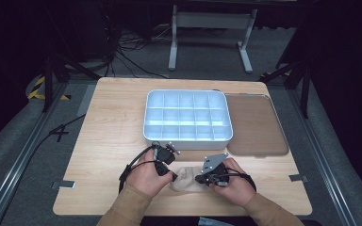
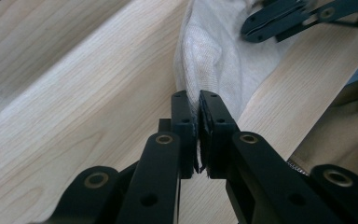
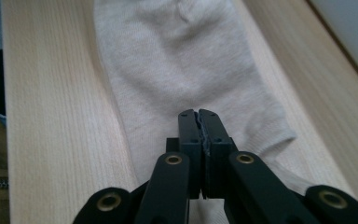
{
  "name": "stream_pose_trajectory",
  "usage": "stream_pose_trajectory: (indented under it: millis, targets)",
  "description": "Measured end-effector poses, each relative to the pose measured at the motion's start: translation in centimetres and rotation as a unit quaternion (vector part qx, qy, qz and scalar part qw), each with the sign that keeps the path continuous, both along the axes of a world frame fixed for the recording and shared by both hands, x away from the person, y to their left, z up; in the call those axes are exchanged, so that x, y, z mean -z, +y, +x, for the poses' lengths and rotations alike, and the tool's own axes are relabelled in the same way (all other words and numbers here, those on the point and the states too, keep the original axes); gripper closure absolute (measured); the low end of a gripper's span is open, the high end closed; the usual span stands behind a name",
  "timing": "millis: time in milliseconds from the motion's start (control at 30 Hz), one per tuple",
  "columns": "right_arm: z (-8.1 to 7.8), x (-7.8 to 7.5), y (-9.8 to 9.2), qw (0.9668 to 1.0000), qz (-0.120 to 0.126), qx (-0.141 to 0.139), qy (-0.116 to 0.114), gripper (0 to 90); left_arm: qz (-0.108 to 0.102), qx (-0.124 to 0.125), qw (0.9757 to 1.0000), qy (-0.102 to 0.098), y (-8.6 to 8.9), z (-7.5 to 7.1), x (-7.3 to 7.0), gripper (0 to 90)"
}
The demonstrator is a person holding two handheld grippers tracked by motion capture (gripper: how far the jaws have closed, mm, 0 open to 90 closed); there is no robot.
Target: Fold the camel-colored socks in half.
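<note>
The beige sock [image 1: 188, 180] lies flat on the worktop [image 1: 108, 132] below the divided tray [image 1: 187, 136]; left tongs [image 2: 196, 112] and right tongs [image 3: 199, 122] each pinch an edge, probably to fold it

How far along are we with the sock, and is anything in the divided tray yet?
Early. Done: both grippers are on the beige sock at the table's near edge. In hand: left gripper and right gripper look pinched shut on its fabric. Left: the white divided tray looks empty.
</note>
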State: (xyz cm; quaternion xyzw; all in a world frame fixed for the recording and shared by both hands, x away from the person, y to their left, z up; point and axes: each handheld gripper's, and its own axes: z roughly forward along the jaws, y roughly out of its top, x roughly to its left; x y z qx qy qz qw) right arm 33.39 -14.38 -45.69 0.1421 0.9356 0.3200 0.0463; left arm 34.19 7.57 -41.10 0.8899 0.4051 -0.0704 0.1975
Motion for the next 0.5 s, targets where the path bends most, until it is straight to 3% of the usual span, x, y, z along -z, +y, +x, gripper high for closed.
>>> stream_pose_trajectory:
  millis: [167,333,500]
  targets:
    - [0.2,-1.3,-1.0,0.9998,0.006,0.017,-0.005,89.8,-0.003,-0.007,1.0000,-0.001,0.5,0.1,-0.5,85.2]
    - [0.6,-1.5,-2.7,0.9989,-0.021,0.040,0.013,90.0,-0.005,-0.014,0.9999,0.004,1.2,0.2,-1.3,85.3]
    - [0.5,-1.3,-3.2,0.9983,-0.028,0.046,0.024,89.9,0.002,-0.016,0.9998,0.007,1.6,0.3,-1.8,85.3]
